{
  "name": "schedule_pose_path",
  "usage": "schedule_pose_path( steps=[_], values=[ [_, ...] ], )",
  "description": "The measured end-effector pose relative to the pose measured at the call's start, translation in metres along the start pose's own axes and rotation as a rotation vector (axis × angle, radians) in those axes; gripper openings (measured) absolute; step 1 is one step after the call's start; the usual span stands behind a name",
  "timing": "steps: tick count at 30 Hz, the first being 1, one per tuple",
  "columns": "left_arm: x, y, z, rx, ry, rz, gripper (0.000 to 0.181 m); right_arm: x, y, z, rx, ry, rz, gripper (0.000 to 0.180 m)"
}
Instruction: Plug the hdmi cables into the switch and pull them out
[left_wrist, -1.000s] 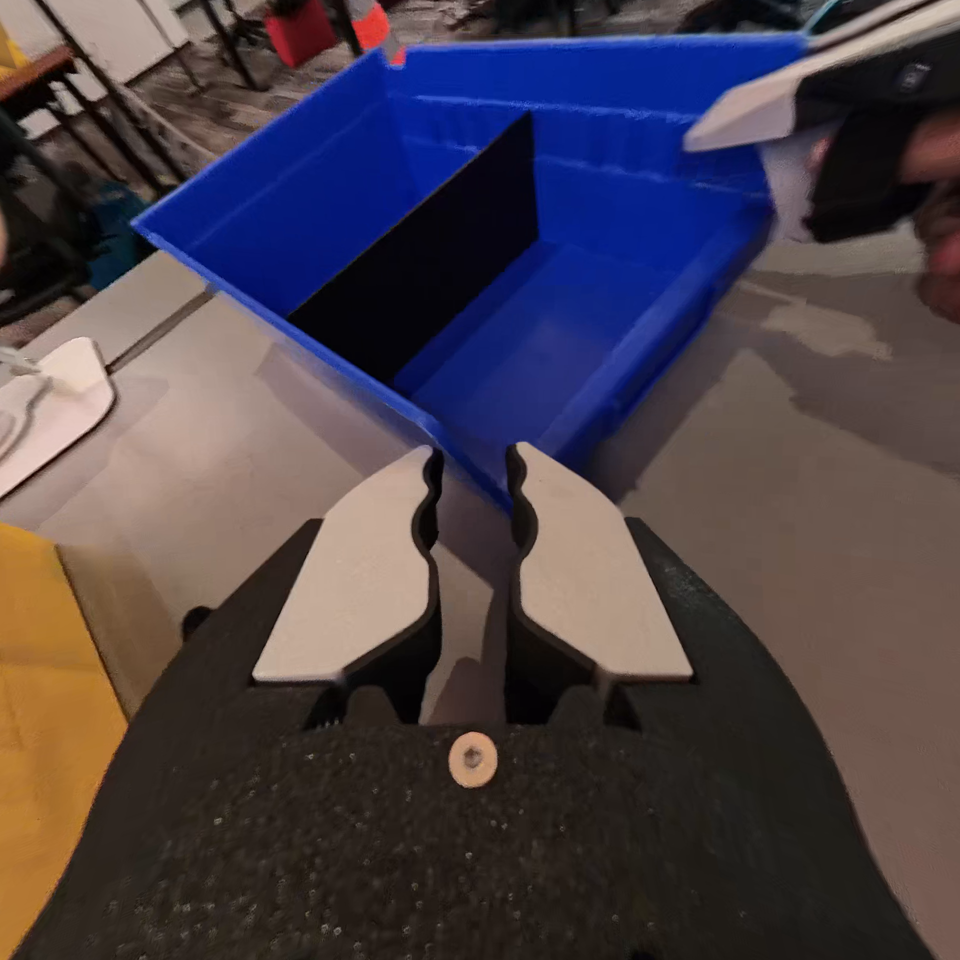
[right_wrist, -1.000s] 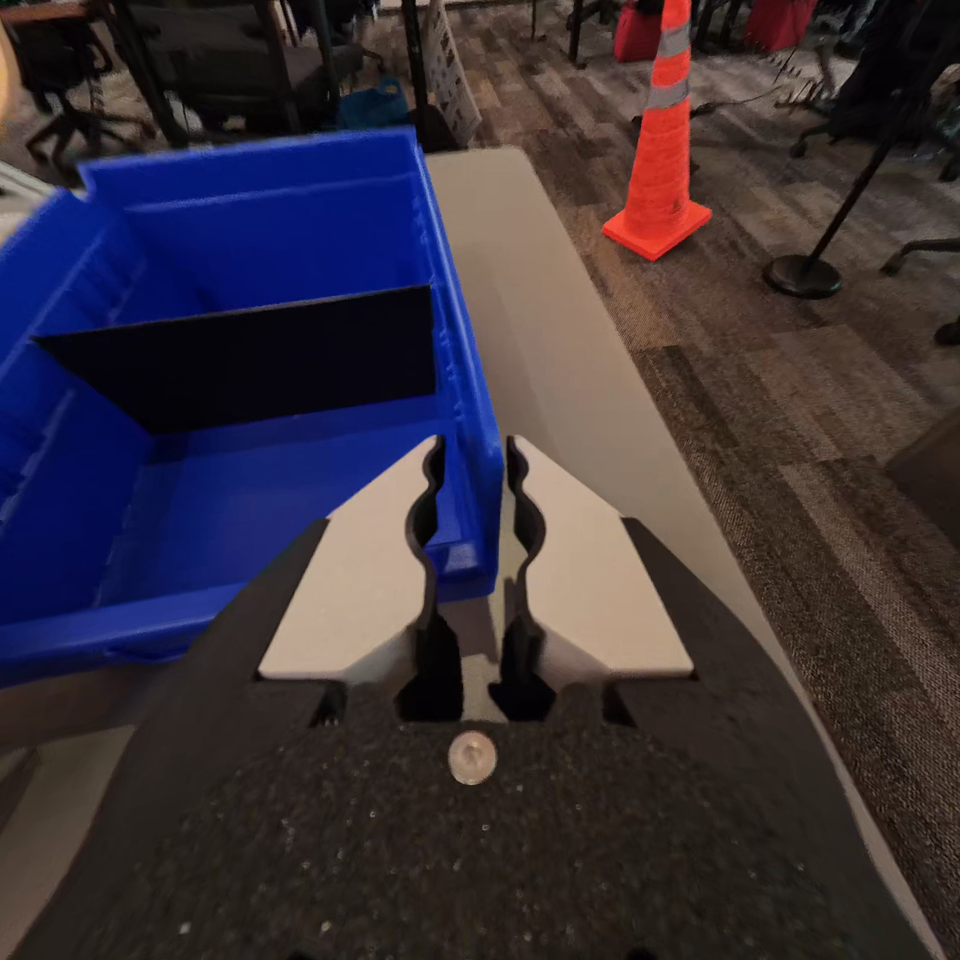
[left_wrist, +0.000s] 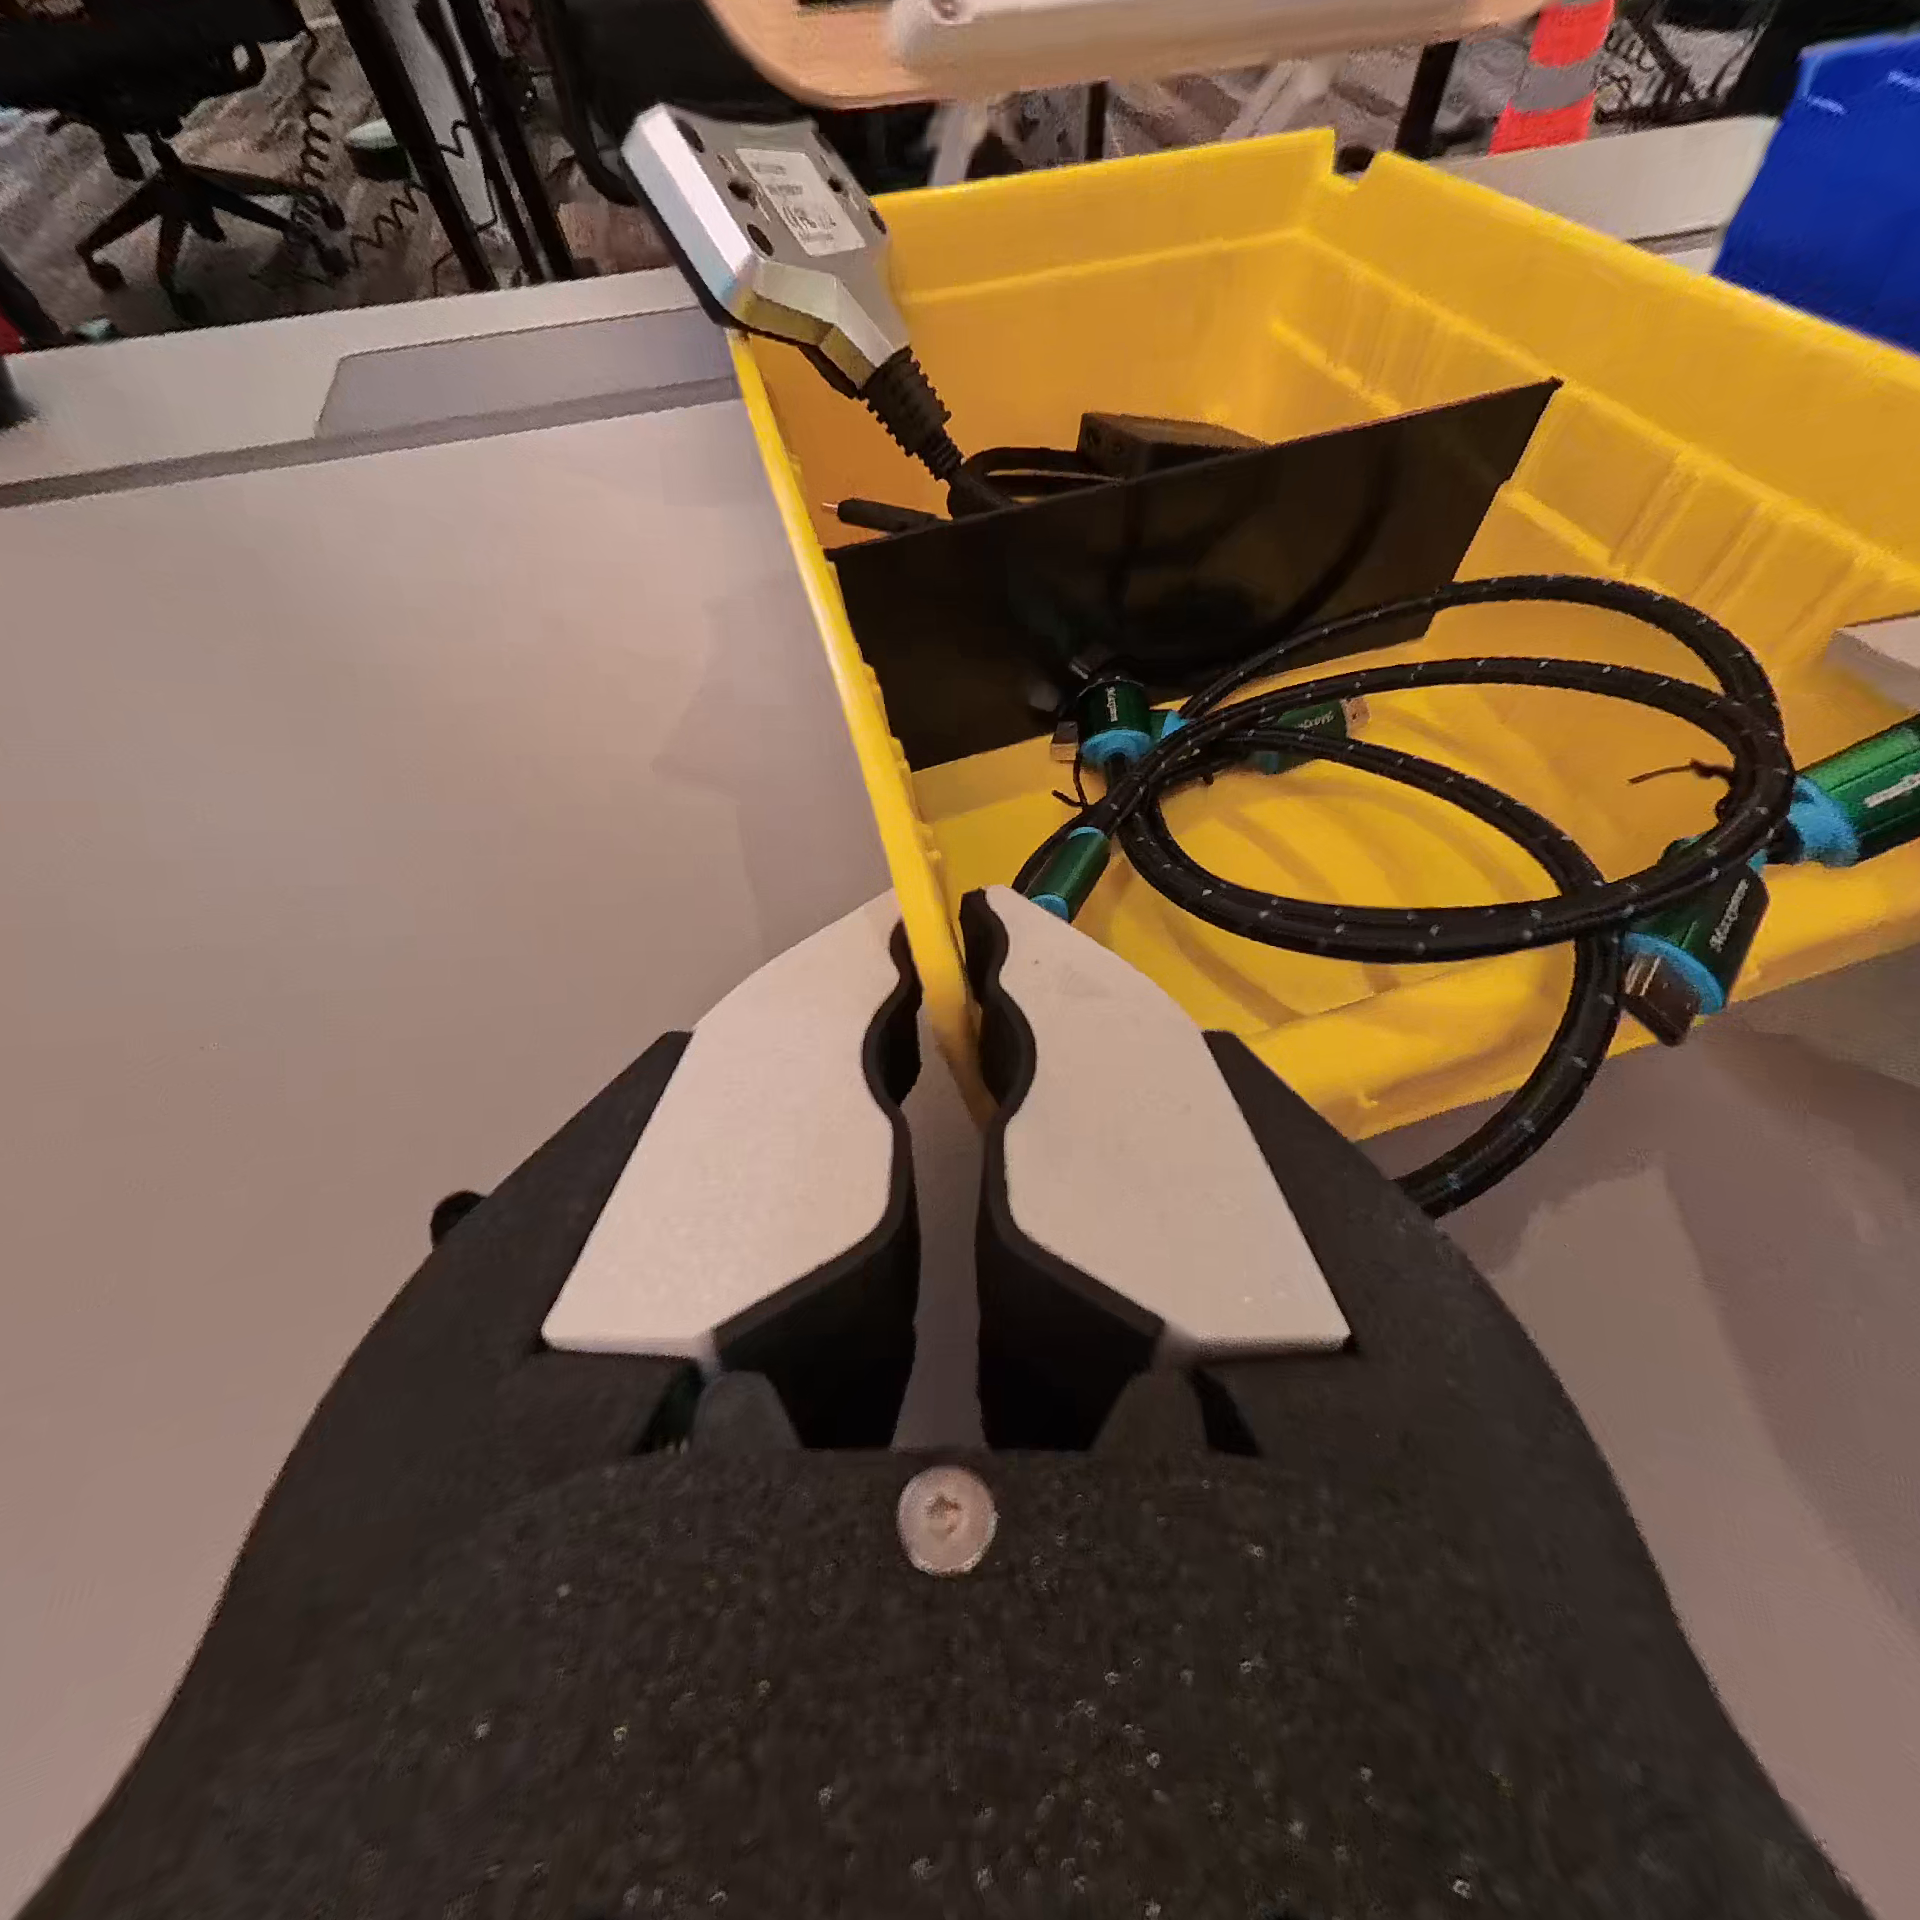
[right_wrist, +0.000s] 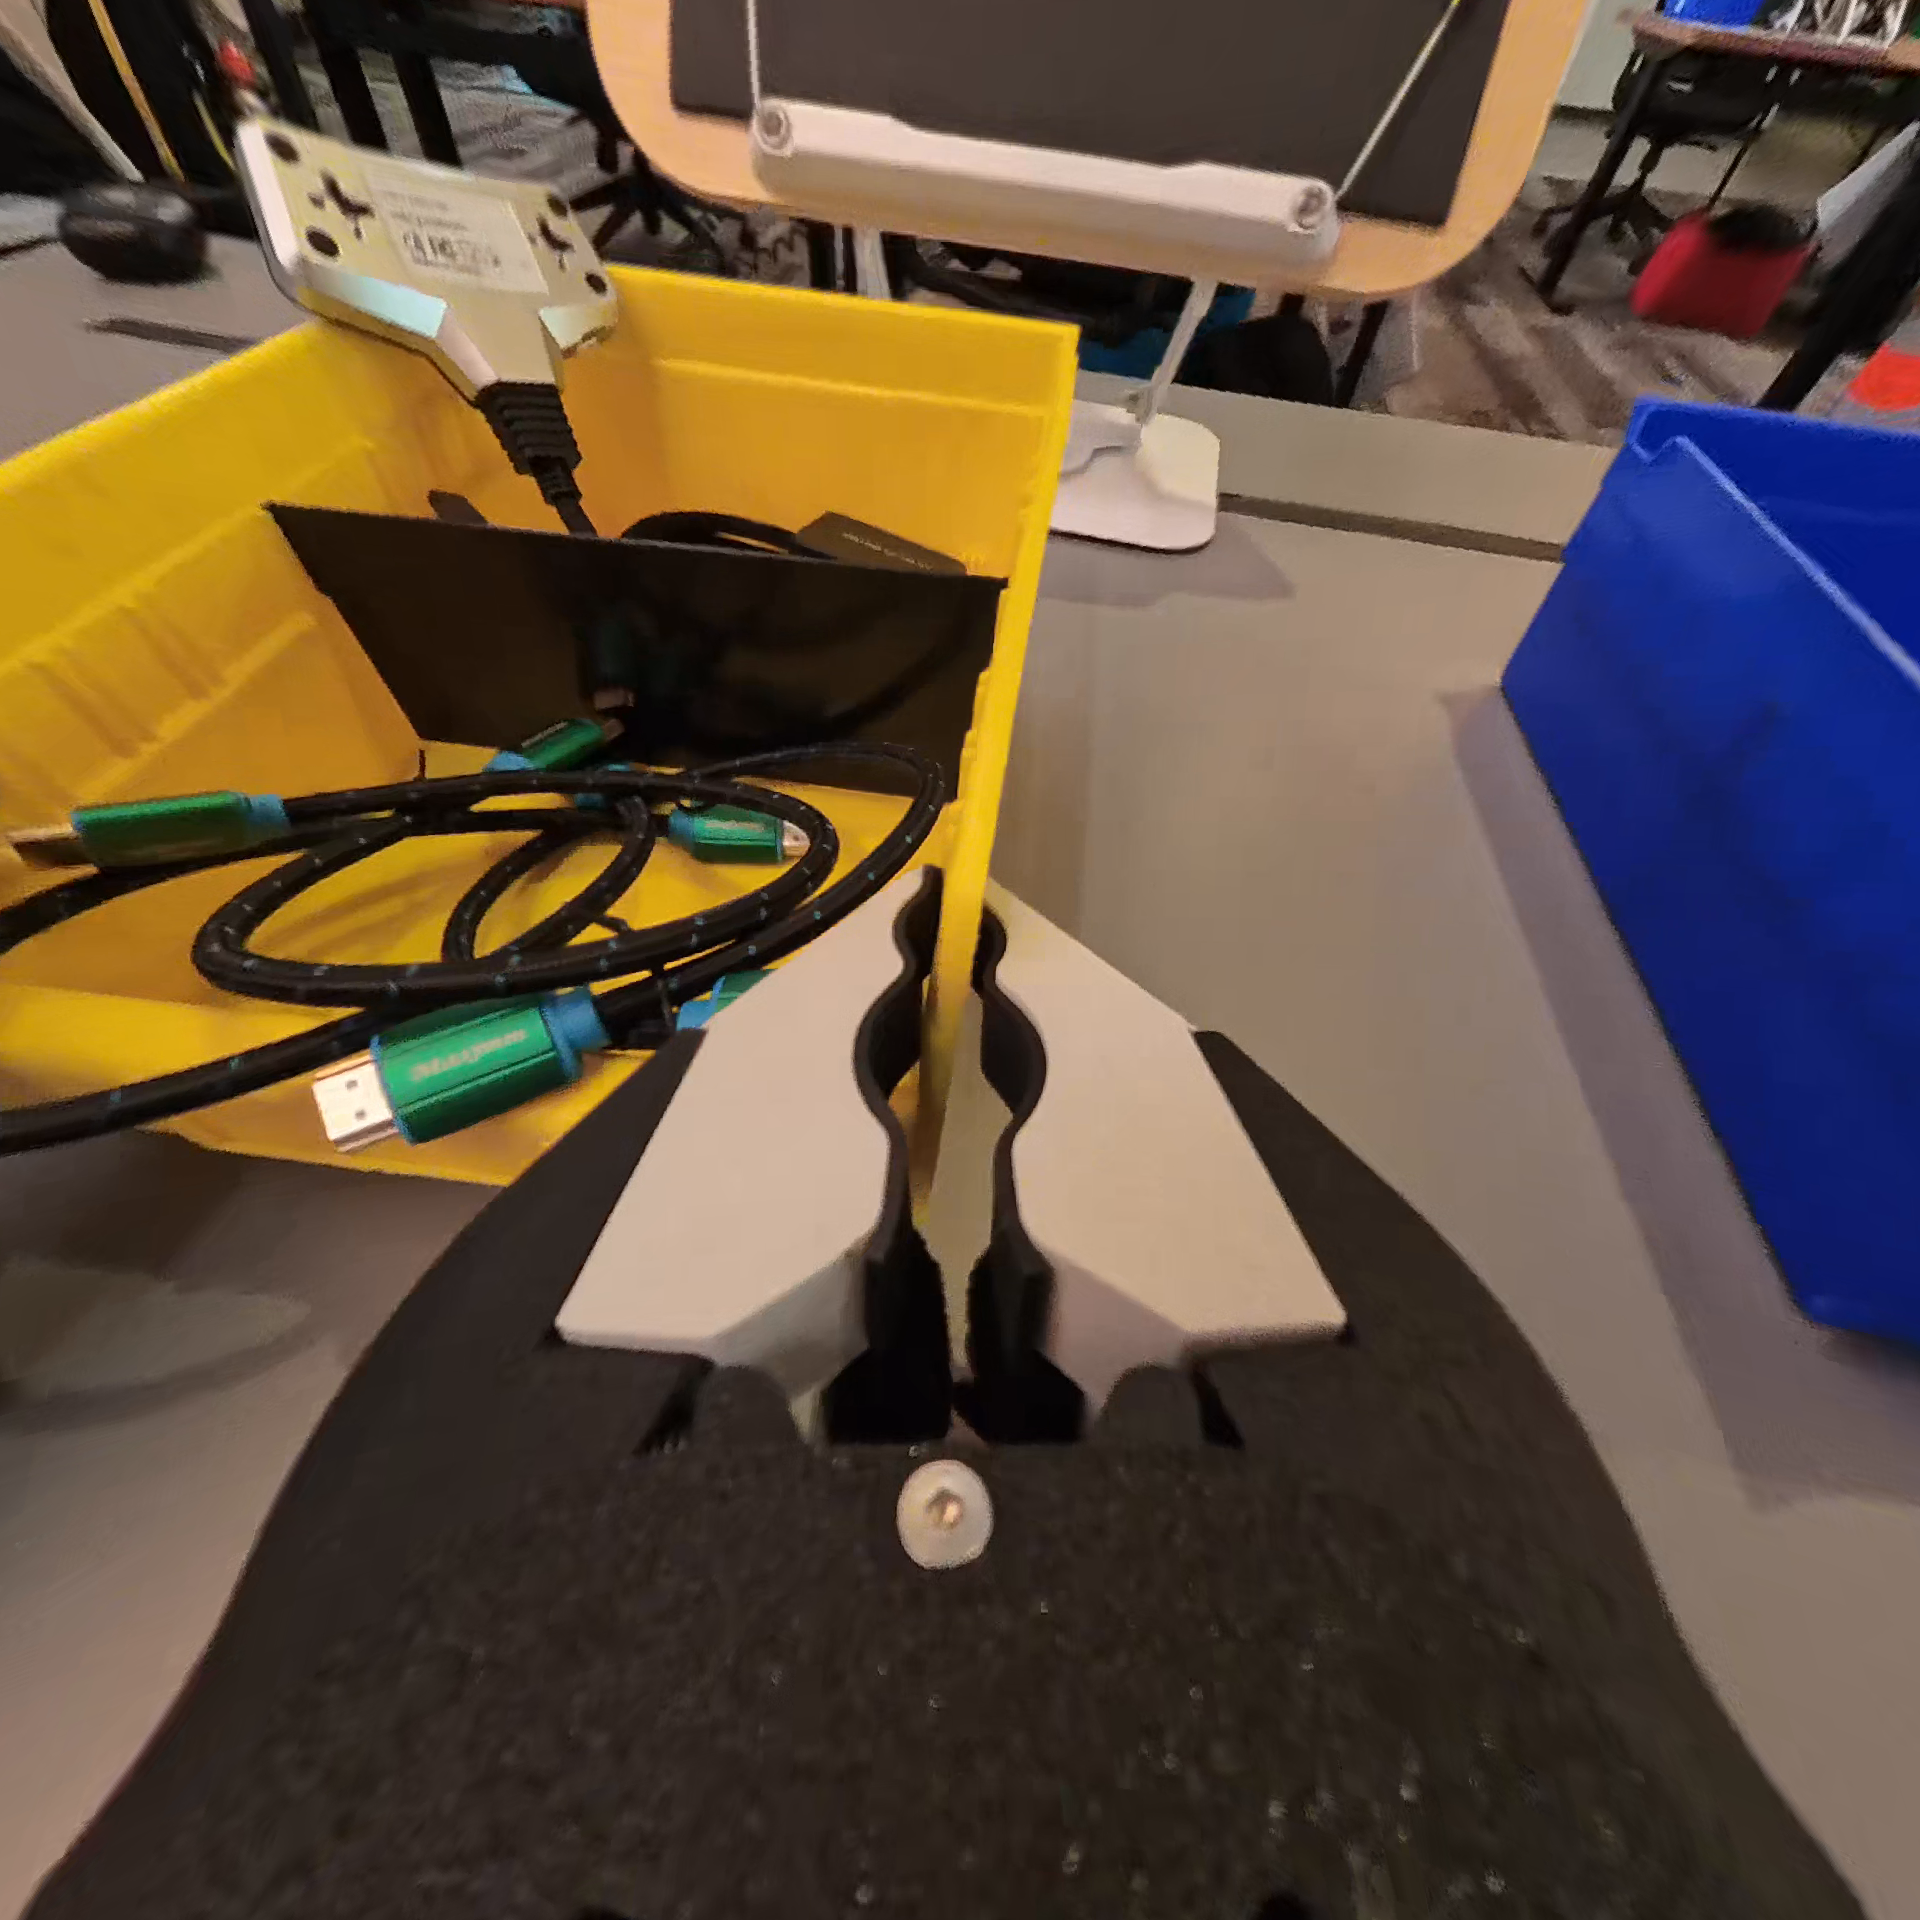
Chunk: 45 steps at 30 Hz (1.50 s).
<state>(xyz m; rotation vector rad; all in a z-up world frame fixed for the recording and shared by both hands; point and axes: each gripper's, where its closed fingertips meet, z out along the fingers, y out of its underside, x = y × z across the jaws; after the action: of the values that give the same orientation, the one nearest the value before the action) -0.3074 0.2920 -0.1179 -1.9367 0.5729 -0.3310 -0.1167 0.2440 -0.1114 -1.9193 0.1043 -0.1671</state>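
Observation:
A yellow bin (left_wrist: 1351, 312) stands on the grey table. Its near compartment holds coiled black braided HDMI cables (left_wrist: 1455, 810) with green plugs. One plug (left_wrist: 1683, 956) hangs over the front lip. The silver switch (left_wrist: 769, 239) leans on the bin's far corner, its lead running behind the black divider (left_wrist: 1143, 582). My left gripper (left_wrist: 938, 914) is shut on the bin's left wall. In the right wrist view the bin (right_wrist: 831, 416), cables (right_wrist: 520, 935) and switch (right_wrist: 436, 249) show again. My right gripper (right_wrist: 961, 904) is shut on the bin's right wall.
A blue bin (right_wrist: 1714, 831) stands on the table to the right of the yellow one. A wood-framed stand (right_wrist: 1039, 187) on a white foot sits behind. A small black box (right_wrist: 883, 540) lies behind the divider. Chairs and an orange cone (left_wrist: 1553, 73) are on the floor beyond. There is about 20 centimeters between the tips of the two grippers.
Both grippers were at the empty blue bin a second ago. Now each is closed on a side wall of the yellow bin holding the cables and switch.

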Motion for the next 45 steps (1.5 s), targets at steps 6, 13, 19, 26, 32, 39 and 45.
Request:
schedule_pose_path(
  steps=[6, 13, 19, 26, 32, 39, 45],
  values=[
    [-0.086, -0.008, -0.030, 0.077, -0.127, -0.071, 0.005, -0.083, -0.040, 0.007, 0.100, -0.061, -0.048, 0.004],
    [-0.216, 0.004, -0.017, -0.017, -0.227, -0.074, 0.003, -0.205, -0.030, 0.061, -0.033, -0.216, -0.117, 0.008],
    [-0.240, 0.015, -0.005, 0.009, -0.133, -0.167, 0.003, -0.235, -0.026, 0.069, -0.064, -0.279, -0.103, 0.014],
    [-0.233, 0.026, -0.031, 0.047, -0.133, -0.294, 0.016, -0.211, -0.027, 0.026, -0.139, -0.627, -0.155, 0.038],
    [-0.239, 0.009, -0.082, 0.146, -0.230, -0.402, 0.032, -0.104, -0.006, -0.041, -0.127, -0.798, -0.026, 0.043],
    [-0.079, 0.027, -0.089, 0.083, 0.186, -0.435, 0.021, 0.111, -0.011, -0.086, 0.148, -0.453, 0.185, 0.048],
    [-0.044, 0.044, -0.088, -0.013, 0.416, -0.458, 0.024, 0.230, 0.010, -0.098, 0.252, 0.009, 0.065, 0.052]
  ],
)
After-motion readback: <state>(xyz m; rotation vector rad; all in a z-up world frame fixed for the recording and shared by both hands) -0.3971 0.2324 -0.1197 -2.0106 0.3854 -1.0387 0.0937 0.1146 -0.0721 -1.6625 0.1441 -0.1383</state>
